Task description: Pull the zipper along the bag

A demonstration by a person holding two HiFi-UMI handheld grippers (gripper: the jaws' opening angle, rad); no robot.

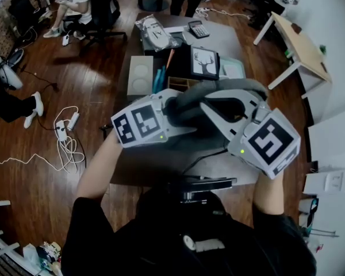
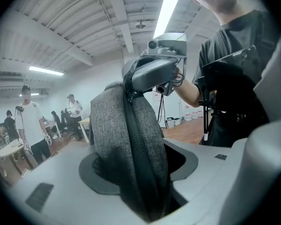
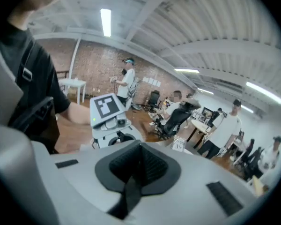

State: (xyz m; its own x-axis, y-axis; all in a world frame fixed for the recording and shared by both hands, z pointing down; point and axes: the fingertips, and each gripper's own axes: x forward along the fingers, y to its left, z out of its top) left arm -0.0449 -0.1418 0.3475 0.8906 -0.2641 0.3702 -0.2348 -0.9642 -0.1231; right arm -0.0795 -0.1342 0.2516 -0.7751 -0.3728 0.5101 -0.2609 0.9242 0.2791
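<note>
A grey fabric bag (image 1: 198,99) hangs in the air between my two grippers, above the table. In the left gripper view the bag (image 2: 114,139) stands upright between the jaws, its dark zipper (image 2: 140,158) running up the middle. My left gripper (image 2: 136,172) has the bag between its pads, with a dark gap showing on the right side. My right gripper (image 2: 131,84) pinches the zipper's top end. In the right gripper view, my right gripper (image 3: 139,165) is shut on a black zipper pull strip (image 3: 129,193). The left gripper's marker cube (image 3: 105,106) faces it.
The grey table (image 1: 218,39) below holds a calculator (image 1: 198,29), a framed deer picture (image 1: 204,63) and a grey box (image 1: 141,76). A power strip with cables (image 1: 66,131) lies on the wooden floor at the left. A white desk (image 1: 299,48) stands at the right. Several people sit or stand around.
</note>
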